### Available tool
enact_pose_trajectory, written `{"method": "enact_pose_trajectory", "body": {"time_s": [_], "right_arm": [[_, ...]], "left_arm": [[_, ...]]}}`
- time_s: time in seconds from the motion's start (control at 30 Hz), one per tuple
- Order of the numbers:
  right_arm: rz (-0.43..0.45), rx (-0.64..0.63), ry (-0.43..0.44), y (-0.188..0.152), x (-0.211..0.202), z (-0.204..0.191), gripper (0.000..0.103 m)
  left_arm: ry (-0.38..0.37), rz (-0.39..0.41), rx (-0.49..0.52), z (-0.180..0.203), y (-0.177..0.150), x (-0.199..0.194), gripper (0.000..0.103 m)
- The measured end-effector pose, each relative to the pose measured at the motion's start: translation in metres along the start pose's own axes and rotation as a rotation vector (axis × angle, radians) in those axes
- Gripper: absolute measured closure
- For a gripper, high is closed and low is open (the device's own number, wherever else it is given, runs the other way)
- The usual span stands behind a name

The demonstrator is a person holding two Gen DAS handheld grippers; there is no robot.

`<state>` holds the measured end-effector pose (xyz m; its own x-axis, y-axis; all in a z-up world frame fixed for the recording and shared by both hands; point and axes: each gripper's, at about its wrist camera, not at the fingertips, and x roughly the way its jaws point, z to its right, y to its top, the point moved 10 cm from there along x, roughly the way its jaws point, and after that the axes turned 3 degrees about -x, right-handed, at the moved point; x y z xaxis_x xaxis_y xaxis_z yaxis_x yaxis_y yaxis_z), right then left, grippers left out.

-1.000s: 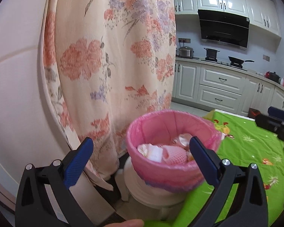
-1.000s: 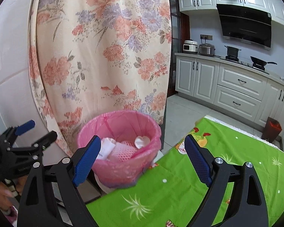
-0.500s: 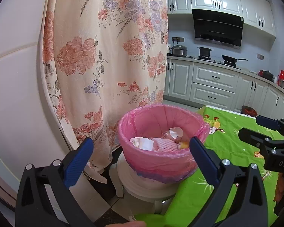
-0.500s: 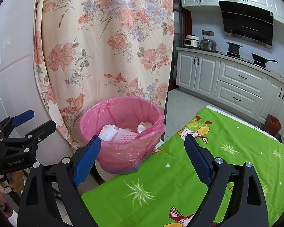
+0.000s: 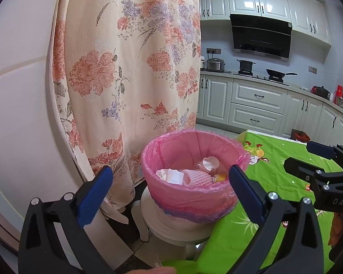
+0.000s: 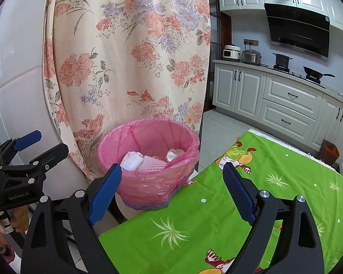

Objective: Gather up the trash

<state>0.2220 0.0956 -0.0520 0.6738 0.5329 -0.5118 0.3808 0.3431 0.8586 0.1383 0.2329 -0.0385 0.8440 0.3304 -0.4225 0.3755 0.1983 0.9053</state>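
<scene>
Both claws, left claw (image 5: 170, 190) and right claw (image 6: 171, 193), have backed off from the pink-lined bin (image 5: 194, 182) beside the desk (image 6: 217, 217), jaws apart and empty; trash (image 5: 189, 175) sits inside, collection likely finished.

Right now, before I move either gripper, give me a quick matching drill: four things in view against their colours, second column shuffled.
Things:
1. bin liner
2. tablecloth
3. range hood
4. foam fruit net

Colours:
A. black
B. pale pink mesh
C. bright green
D. translucent pink

Pairs: 1-D, 2-C, 3-A, 4-B
</scene>
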Motion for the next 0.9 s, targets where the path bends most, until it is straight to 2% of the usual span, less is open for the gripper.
{"method": "enact_pose_trajectory", "body": {"time_s": [0.9], "right_arm": [[-0.007, 0.0, 0.006, -0.0017, 0.0037, -0.0016, 0.018]], "left_arm": [[-0.002, 0.005, 0.003, 0.001, 0.0008, 0.0014, 0.005]]}}
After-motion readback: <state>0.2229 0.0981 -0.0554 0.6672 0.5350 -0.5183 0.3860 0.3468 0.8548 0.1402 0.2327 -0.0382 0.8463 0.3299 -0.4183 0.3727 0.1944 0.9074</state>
